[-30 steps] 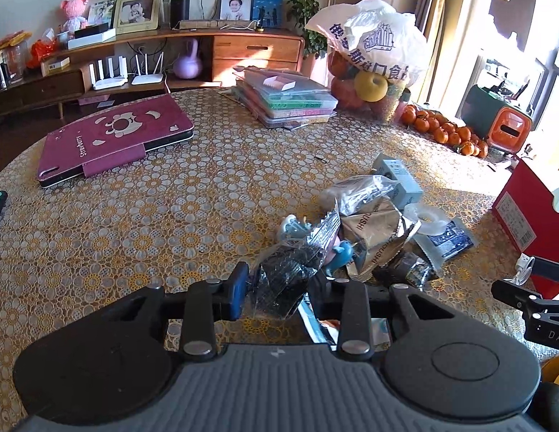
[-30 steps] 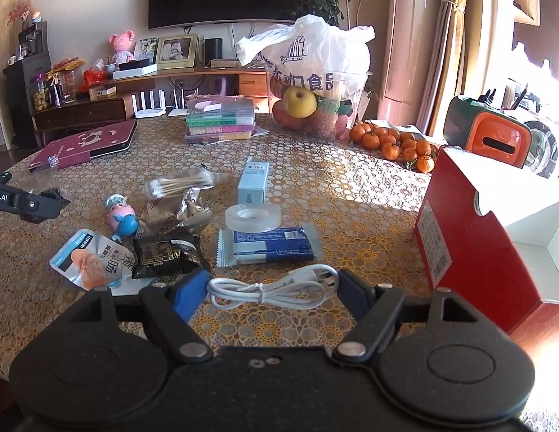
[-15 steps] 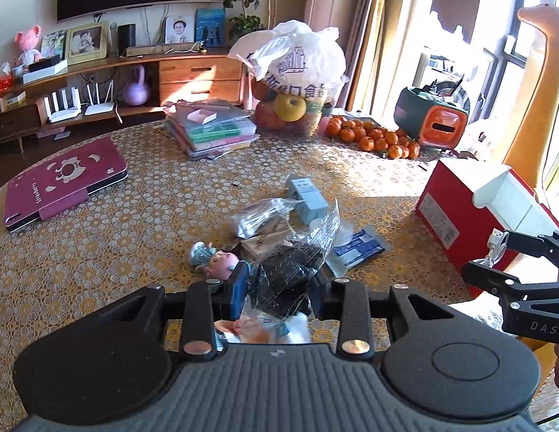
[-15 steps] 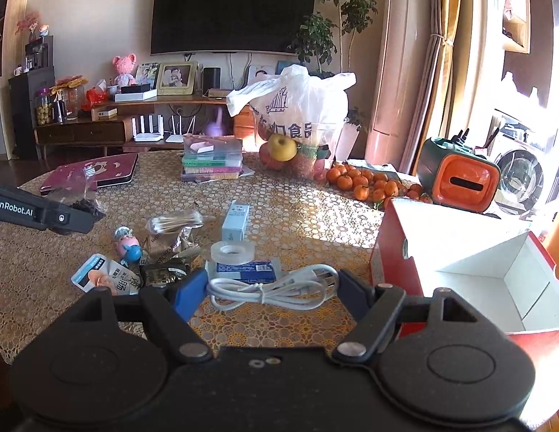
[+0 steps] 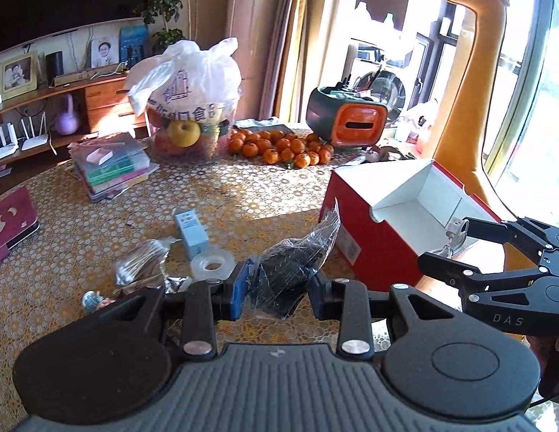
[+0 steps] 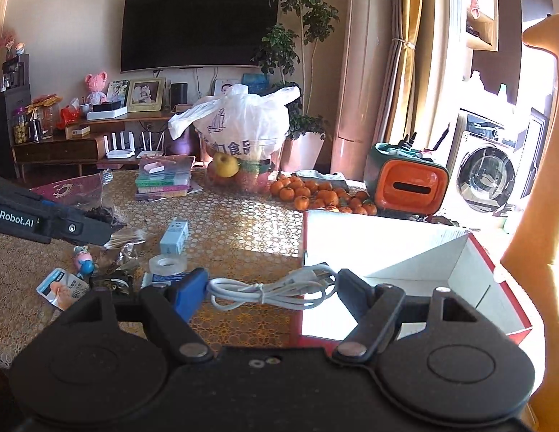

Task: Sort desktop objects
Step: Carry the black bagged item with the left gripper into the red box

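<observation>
A: Worst case from here?

B: Probably a drop short of the red box (image 5: 351, 223). Pinched in the left gripper (image 5: 278, 289), a crinkly clear packet (image 5: 290, 273), gripped through slick film rather than by anything firm. Could slide out with a sharp swing and land back on the table (image 5: 243, 187) among the unsorted bits.

A: Anything else?

B: Crowding at the opening. Right gripper (image 6: 270, 286) closed narrow on a white cable (image 6: 268, 288), already at the near corner of the box. Two tools heading for one opening, so a knock looks possible, or a nudge to the box itself. Also loose cable loops and the plug end sticking out past the jaws on one side: easy to snag on the cardboard rim and end up hanging half outside.

A: Where exactly, the packet?

B: Up in the air, clear of the table, just left of the box and not yet over the opening. Below and to the left, a tape roll (image 5: 213, 264), a small blue-grey carton (image 5: 191, 230) and a bag of cotton swabs (image 5: 142, 261), all lying on the cloth.

A: And the look of it?

B: Transparent wrapper, wrinkled and glinting, packed with something dark. Impossible to say what. One flat, crimped end fanning up and to the right, towards the box wall. Light and floppy by the look of it.
</observation>
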A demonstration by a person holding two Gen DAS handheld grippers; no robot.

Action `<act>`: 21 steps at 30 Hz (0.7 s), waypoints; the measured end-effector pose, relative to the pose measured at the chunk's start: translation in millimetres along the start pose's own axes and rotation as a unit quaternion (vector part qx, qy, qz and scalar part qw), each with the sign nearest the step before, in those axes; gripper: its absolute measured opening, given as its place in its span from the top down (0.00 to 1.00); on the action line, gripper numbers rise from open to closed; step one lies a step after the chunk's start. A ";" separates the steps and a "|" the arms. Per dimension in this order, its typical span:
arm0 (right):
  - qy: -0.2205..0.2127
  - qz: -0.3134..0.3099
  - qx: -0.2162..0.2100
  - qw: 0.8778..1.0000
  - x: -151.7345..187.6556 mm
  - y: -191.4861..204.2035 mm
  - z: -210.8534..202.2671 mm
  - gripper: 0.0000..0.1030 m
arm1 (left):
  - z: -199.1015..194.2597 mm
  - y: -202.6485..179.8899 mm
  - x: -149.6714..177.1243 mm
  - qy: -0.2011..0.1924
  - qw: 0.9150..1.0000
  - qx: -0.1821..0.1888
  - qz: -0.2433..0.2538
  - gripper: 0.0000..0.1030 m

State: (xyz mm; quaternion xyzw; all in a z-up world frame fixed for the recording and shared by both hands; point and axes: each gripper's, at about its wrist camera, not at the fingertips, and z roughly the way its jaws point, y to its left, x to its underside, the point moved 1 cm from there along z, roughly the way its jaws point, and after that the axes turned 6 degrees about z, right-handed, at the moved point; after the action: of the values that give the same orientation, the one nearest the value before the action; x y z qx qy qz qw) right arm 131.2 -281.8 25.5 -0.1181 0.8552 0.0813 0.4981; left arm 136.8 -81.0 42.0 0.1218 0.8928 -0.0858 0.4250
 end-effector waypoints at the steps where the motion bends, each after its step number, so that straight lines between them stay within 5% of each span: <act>1: -0.001 0.000 0.003 1.000 -0.4 -5.0 -0.6 0.24 | 3.5 -7.2 -4.0 0.000 1.000 0.005 0.004 0.68; 21: 0.013 -0.003 0.063 0.998 -1.9 -104.3 9.5 0.24 | 84.8 -116.5 -60.0 0.020 0.993 0.083 0.075 0.68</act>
State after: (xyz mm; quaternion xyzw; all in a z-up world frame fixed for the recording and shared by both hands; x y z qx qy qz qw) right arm 169.5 -379.1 20.3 -0.0896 0.8648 0.0241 0.4935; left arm 202.1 -222.8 41.7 0.2253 0.8790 -0.1251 0.4011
